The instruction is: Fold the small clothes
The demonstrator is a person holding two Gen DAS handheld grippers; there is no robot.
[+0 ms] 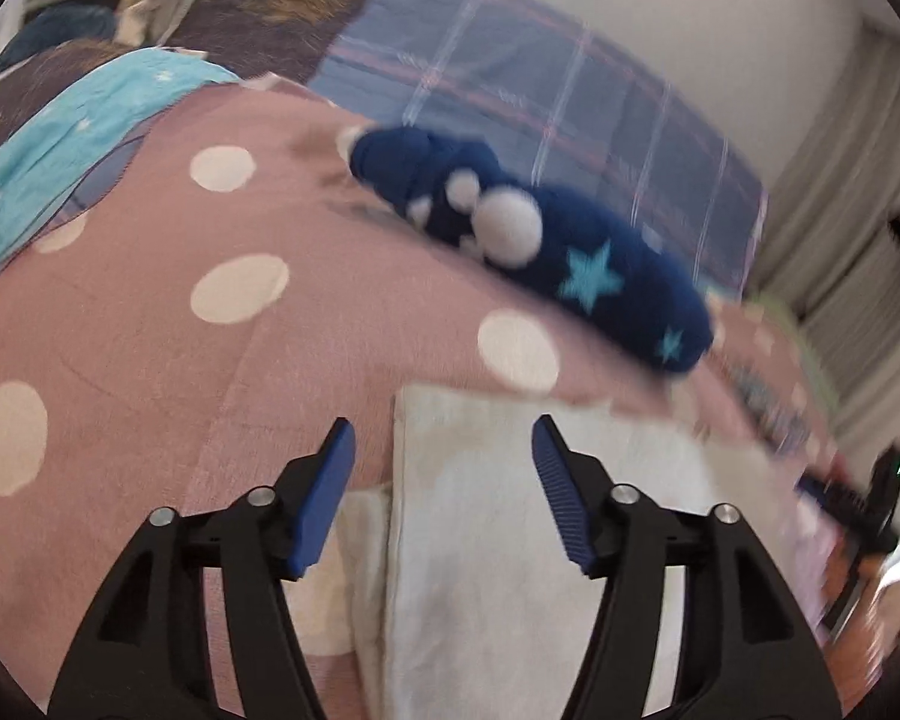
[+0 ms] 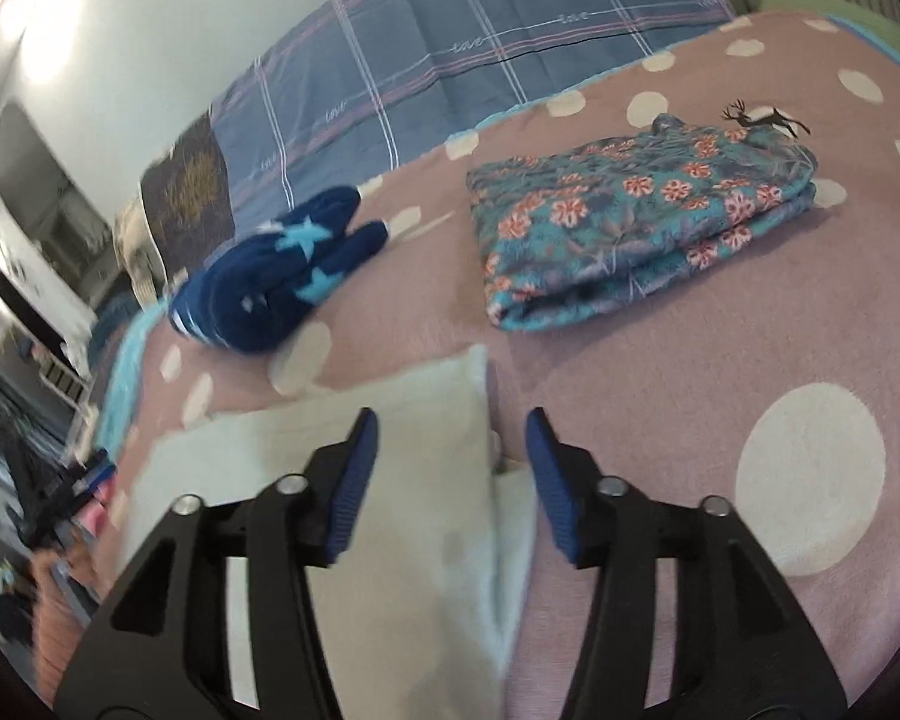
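The white cloth (image 1: 510, 510) lies folded on the bed's pink dotted blanket (image 1: 150, 360), right under both grippers. In my left view I see its straight left edge and top edge, with a second, lower layer peeking out on the left; its near end is cut off behind the gripper's frame. In my right view its right edge runs up between the two pads, and again a lower layer shows beside it. I cannot tell what garment it is, and motion blur softens its far corners.

My left gripper (image 1: 444, 480) has its jaws apart; nothing is between the blue pads and they touch nothing, hanging above the cloth's left part. My right gripper (image 2: 450, 468) also has its jaws apart and empty, over the cloth's right edge.

Beyond the cloth lies a navy sock bundle (image 1: 540, 240) with light blue stars and white spots, apart from the cloth. To the right, well apart from it, sits a folded floral garment (image 2: 636, 216), teal with red flowers. Behind both lies a blue plaid quilt (image 2: 450, 48) against the wall.

At the right edge of my left view the other gripper shows only as a dark blur. A turquoise fabric (image 1: 78, 114) at the far left is cut off by the lens edge.
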